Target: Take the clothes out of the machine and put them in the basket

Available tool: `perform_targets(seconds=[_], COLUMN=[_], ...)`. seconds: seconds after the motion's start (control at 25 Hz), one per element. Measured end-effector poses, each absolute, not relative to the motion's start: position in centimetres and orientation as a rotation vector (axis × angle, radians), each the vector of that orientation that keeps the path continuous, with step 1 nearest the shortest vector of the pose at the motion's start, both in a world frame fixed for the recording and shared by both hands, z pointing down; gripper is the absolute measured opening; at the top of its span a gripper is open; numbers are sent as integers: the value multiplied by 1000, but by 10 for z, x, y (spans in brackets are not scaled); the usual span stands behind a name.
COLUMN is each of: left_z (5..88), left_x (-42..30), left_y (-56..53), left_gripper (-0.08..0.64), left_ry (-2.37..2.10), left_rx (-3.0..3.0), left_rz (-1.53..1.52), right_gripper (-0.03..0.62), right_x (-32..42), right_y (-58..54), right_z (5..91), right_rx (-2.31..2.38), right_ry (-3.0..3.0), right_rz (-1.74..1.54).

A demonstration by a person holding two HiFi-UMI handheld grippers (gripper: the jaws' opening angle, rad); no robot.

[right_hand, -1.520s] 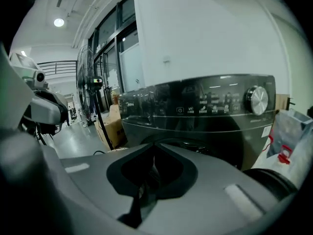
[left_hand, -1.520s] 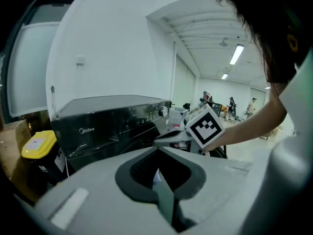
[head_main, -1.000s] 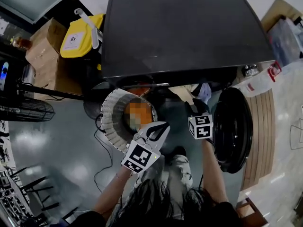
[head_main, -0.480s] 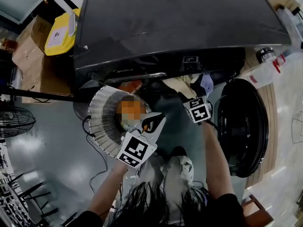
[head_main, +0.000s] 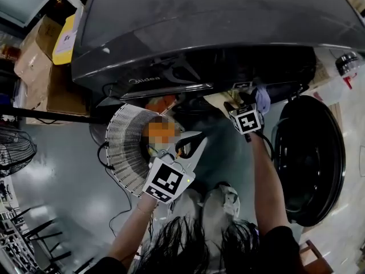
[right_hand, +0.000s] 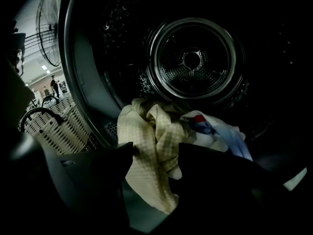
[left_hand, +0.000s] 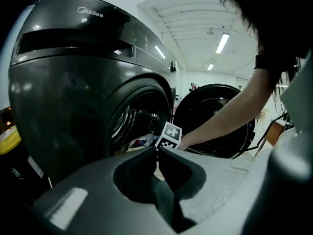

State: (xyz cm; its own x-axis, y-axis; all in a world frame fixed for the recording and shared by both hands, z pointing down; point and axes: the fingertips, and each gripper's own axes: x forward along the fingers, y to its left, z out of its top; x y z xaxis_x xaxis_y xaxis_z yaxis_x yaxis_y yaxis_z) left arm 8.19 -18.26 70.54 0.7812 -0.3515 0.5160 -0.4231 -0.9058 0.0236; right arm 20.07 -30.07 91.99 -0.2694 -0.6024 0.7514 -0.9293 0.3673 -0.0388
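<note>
The yellow checked cloth (right_hand: 146,180) lay lengthwise out of the drum (right_hand: 190,60), with its bunched end inside and its loose end drooping over the lip of the machine (head_main: 199,27). It was pale, crumpled and finely gridded. A white-and-blue garment (right_hand: 217,131) lay just beside it. The right tongs (right_hand: 155,153) stood apart astride the cloth. The left tongs (left_hand: 156,150) were together, empty, near the white slatted basket (head_main: 122,147).

Basket (head_main: 121,153) on floor (head_main: 63,170) left of machine (head_main: 199,27) opening; door (head_main: 311,153) open at right; clothes (right_hand: 151,141) in drum (right_hand: 193,58), near front.
</note>
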Motion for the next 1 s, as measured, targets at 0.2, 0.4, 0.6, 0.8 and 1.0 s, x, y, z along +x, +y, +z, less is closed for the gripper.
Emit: perform_targets(seconds=[0.2, 0.4, 0.6, 0.8, 1.0], left_z=[715, 703, 684, 662, 649], left_x=[74, 70, 68, 72, 76], left_y=[-181, -170, -162, -150, -144], left_gripper=[3, 3, 86, 109, 161], left_ry=[-632, -625, -634, -617, -607], left_rx=[2810, 2772, 2718, 2682, 2673], left_rz=[799, 819, 859, 893, 988], right_gripper=[81, 46, 46, 44, 44], right_x=[202, 189, 169, 166, 161], right_y=[-298, -276, -248, -216, -195], right_z=[925, 892, 827, 765, 696], right_rx=[1331, 1354, 1405, 1449, 1466], right_ry=[-1944, -2022, -2194, -2282, -2403], right_rz=[658, 733, 875, 995, 1070])
